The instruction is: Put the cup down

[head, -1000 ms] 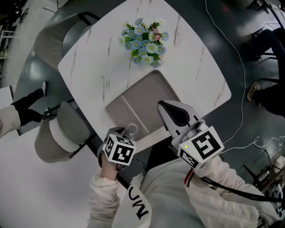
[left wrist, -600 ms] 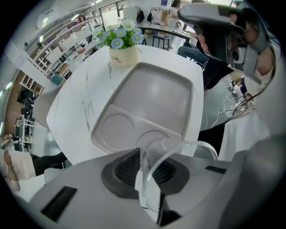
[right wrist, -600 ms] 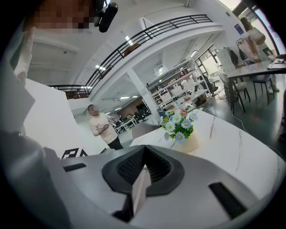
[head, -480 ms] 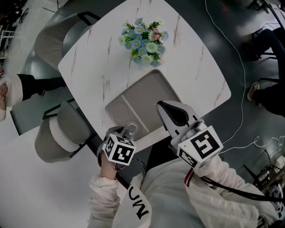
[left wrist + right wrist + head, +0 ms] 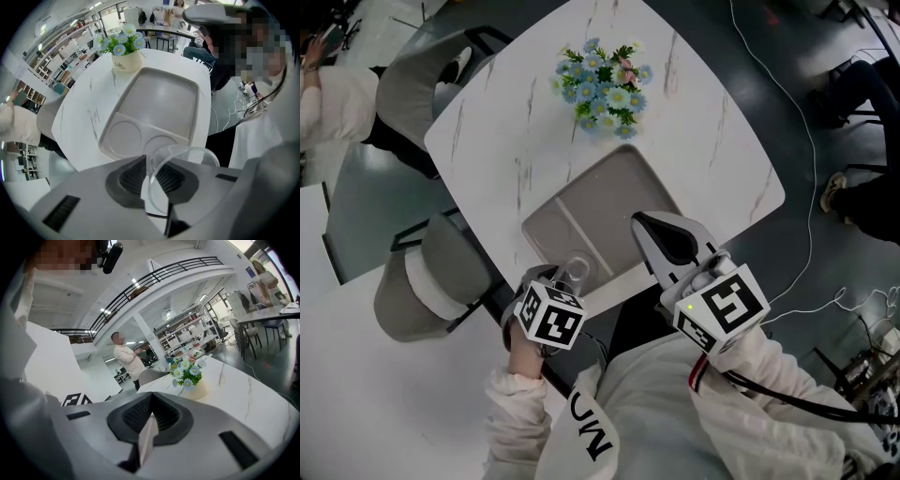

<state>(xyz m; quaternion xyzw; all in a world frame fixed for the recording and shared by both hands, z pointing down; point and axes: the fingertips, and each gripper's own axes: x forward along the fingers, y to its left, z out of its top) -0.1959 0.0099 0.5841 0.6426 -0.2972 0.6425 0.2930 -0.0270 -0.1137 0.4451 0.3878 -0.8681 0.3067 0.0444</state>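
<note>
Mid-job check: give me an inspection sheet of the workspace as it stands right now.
Surface: white marbled table with a grey compartment tray on it.
Job's things: clear cup at the tray's near end, clamped in the left gripper; whether it touches the tray cannot be told.
Clutter: pot of blue flowers beyond the tray.
Grippers: left gripper shut on the cup; right gripper shut, nothing between its jaws.
Cables: white cable on the floor right of the table; black cable trailing from the right gripper.
Surroundings: grey chair at the table's left; a person beyond.
</note>
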